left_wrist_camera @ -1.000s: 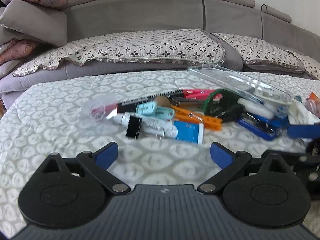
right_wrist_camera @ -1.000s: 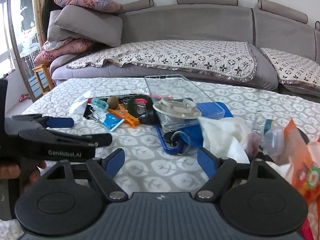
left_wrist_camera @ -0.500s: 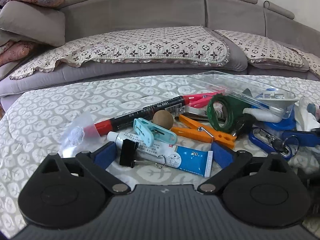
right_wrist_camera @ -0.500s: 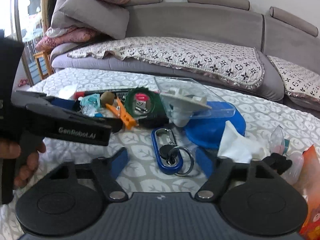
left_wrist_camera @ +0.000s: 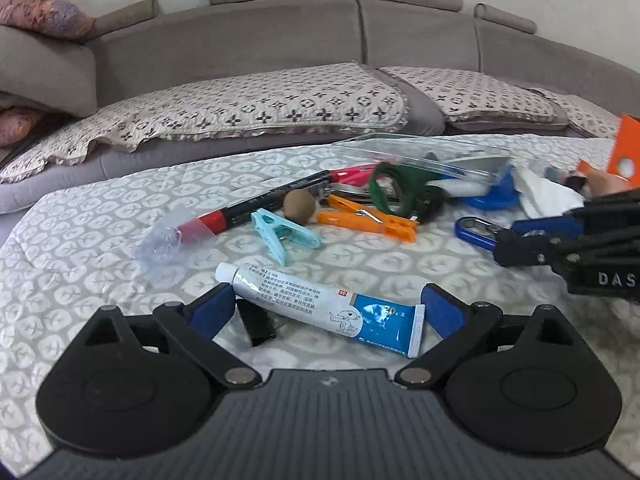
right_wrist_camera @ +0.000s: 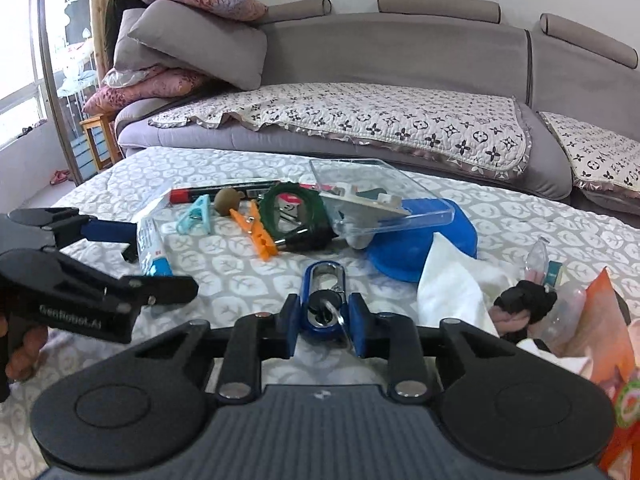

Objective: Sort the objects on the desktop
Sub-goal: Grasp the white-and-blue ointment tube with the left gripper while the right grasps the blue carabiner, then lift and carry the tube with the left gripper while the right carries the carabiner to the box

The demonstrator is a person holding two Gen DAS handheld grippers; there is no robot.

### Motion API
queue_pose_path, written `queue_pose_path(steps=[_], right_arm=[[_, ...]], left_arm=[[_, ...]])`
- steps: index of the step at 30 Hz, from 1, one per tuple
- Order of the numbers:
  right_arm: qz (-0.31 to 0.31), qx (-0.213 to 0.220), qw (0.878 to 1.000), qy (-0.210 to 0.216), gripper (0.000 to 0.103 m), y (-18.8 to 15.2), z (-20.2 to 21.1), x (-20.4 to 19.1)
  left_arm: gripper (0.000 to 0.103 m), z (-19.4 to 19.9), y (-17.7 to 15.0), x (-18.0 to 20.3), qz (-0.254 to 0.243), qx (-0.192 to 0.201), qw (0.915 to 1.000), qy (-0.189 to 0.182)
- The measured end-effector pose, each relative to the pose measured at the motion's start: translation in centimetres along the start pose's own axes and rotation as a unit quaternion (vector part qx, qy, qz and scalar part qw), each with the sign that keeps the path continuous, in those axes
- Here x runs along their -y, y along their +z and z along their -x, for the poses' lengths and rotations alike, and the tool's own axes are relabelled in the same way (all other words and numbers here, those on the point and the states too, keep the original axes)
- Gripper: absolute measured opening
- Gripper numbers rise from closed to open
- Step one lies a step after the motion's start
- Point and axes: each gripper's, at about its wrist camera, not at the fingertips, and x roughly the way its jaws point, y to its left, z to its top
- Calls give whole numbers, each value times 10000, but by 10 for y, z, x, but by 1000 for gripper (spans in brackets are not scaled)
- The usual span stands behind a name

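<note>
My right gripper (right_wrist_camera: 324,324) is shut on the near end of a blue carabiner with keys (right_wrist_camera: 323,296), which lies on the quilted table; it also shows in the left wrist view (left_wrist_camera: 476,232). My left gripper (left_wrist_camera: 326,312) is open, its fingers on either side of a white and blue ointment tube (left_wrist_camera: 320,308) and a black binder clip (left_wrist_camera: 256,322). The tube also shows in the right wrist view (right_wrist_camera: 150,246). Beyond lie a light blue clothespin (left_wrist_camera: 282,236), an orange clothespin (left_wrist_camera: 368,220), a brown ball (left_wrist_camera: 299,202) and a red and black marker (left_wrist_camera: 256,210).
A clear plastic tray (right_wrist_camera: 380,196) rests tilted on a blue lid (right_wrist_camera: 424,244). A green tape ring (right_wrist_camera: 290,208), white tissue (right_wrist_camera: 452,284), a black hair tie (right_wrist_camera: 524,304) and an orange packet (right_wrist_camera: 608,320) lie to the right. A grey sofa (right_wrist_camera: 400,60) stands behind the table.
My right gripper moved forward and shut on the blue carabiner. My left gripper moved forward, so the ointment tube and binder clip now lie between its open fingers.
</note>
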Motion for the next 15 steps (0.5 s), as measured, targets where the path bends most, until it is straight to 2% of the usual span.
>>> queue_pose_path(steps=[7,15], right_arm=[[95,53,9999,-22,25,1,17,-8],[109,242,9996,-77,25,-1,50,-10]], left_arm=[[100,5,16,14,-69,182,9997,-125],[100,18,20,32,-104,304,9993,-185]])
